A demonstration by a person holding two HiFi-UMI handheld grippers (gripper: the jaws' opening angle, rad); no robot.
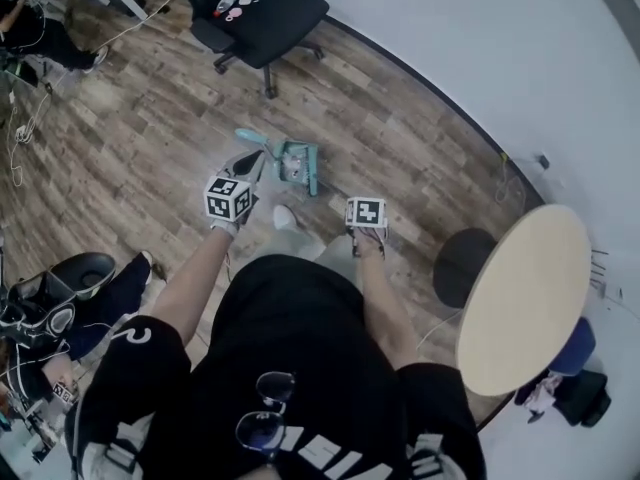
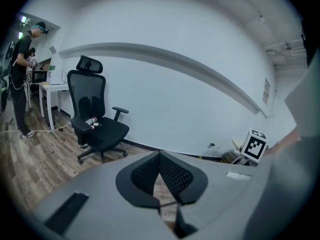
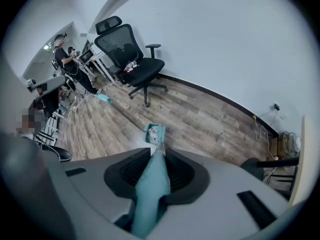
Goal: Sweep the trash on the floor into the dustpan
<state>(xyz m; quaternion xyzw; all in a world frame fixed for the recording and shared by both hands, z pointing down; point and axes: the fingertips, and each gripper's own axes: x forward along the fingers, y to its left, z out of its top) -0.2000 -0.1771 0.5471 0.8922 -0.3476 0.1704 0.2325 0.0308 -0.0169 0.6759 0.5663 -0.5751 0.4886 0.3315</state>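
Observation:
A teal dustpan (image 1: 298, 163) rests on the wood floor just ahead of me, with pale trash (image 1: 291, 168) lying in it. Its long teal handle (image 3: 152, 184) runs up between the jaws of my right gripper (image 3: 157, 156), which is shut on it. The dustpan (image 3: 154, 133) shows beyond those jaws. In the head view the right gripper (image 1: 362, 213) is at my right knee. My left gripper (image 1: 252, 160) hangs left of the pan, its jaw tips pressed together (image 2: 160, 156). A teal broom head (image 1: 250, 136) lies just past its tip, and the broom's thin handle is mostly hidden.
A black office chair (image 1: 262, 13) with small items on its seat stands beyond the dustpan. A round pale table (image 1: 525, 298) and a dark round base (image 1: 465, 263) are at my right, by the wall. Black gear (image 1: 60, 288) lies at my left. A person (image 2: 22, 74) stands far left.

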